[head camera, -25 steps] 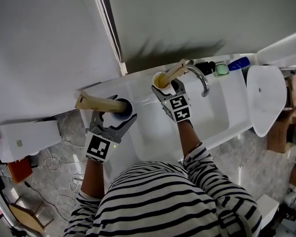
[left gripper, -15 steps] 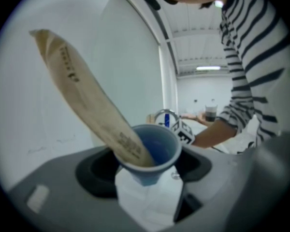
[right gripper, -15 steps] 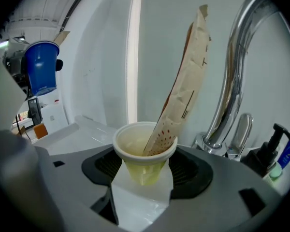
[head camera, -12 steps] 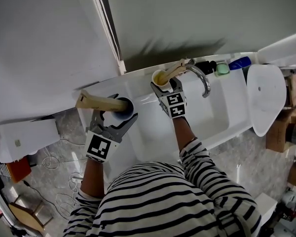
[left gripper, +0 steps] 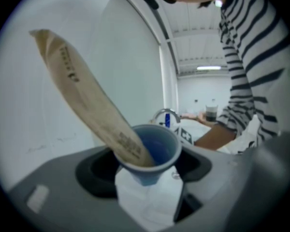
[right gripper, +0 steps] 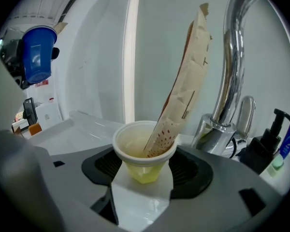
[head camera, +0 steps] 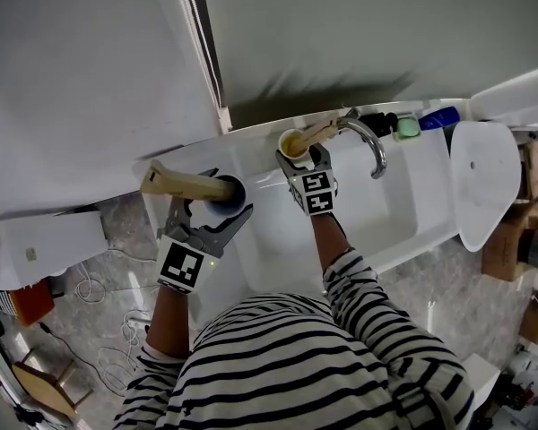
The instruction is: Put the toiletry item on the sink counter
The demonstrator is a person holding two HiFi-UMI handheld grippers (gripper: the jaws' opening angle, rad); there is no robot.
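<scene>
Our right gripper [head camera: 298, 157] has sunk a little toward the surface [head camera: 255, 155] beside the tap [head camera: 369, 141]. Its fingers are closed on the yellow cup [right gripper: 144, 151], with a paper packet [right gripper: 183, 91] standing in it. We judge set-down is close, though we cannot tell whether the cup touches yet. Our left gripper [head camera: 217, 206] has stayed put, fingers spread wide but gripping the blue cup [left gripper: 152, 151] and its second packet [left gripper: 82, 95].

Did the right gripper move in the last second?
Yes, slightly. In the head view the right gripper has swung its marker cube left, away from the faucet spout. Its yellow cup stays by the faucet base.
</scene>
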